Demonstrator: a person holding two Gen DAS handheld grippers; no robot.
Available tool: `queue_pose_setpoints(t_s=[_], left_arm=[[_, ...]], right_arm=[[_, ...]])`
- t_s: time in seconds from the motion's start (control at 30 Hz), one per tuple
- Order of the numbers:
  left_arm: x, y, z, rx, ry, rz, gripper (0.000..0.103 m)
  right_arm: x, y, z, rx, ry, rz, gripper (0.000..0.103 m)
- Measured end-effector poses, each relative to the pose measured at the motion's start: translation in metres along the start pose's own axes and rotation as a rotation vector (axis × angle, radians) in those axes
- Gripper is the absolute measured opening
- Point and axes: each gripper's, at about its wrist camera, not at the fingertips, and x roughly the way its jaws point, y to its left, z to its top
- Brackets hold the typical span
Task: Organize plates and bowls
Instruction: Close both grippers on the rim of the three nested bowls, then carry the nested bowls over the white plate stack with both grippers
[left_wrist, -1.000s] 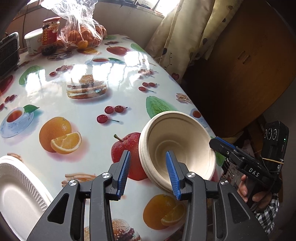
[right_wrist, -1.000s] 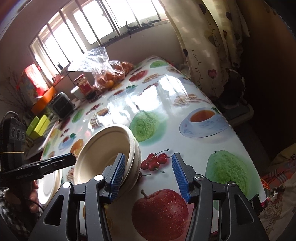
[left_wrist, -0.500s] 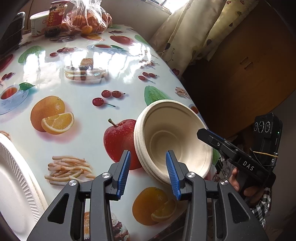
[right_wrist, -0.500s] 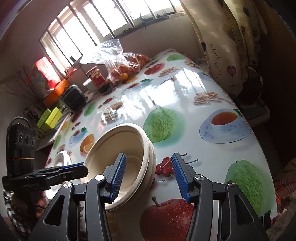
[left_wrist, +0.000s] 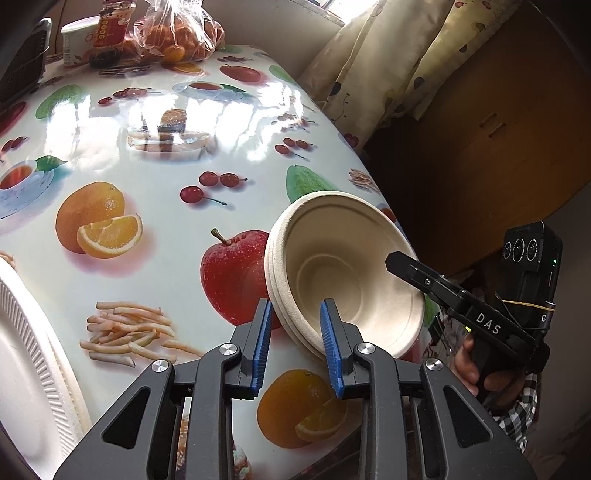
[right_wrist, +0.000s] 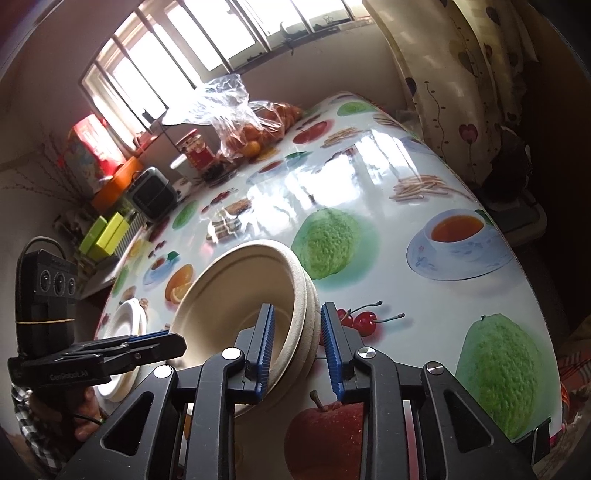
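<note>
The left gripper (left_wrist: 295, 347) is closed on the near rim of a stack of beige paper bowls (left_wrist: 343, 273), its jaws having just been narrowed, with one blue pad inside the top bowl and the other against the outer wall. The right gripper (right_wrist: 295, 347) is clamped on the opposite rim of the same stack (right_wrist: 243, 291), its jaws likewise just drawn in. The stack is held tilted near the edge of a table (left_wrist: 155, 206) covered in a glossy fruit-print cloth. White ribbed paper plates (left_wrist: 26, 362) are seen lying on the table beside the left gripper. At the far end, a plastic bag of oranges (right_wrist: 255, 125) and a red jar (right_wrist: 197, 151) are set under the window
</note>
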Motion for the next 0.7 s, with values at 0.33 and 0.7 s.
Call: queue_pose_setpoints(t_s=[0.33, 0.7], left_arm=[[-0.0005, -0.0007, 0.0019, -0.004, -0.011, -0.003, 0.024], [-0.0073, -0.0012, 0.0029, -0.009, -0.03, 0.009, 0.024]], right_arm=[[-0.0019, -0.0034, -0.002, 0.018, -0.002, -0.012, 0.023], [-0.0066, 0.0012, -0.0023, 0.04, -0.009, -0.007, 0.023]])
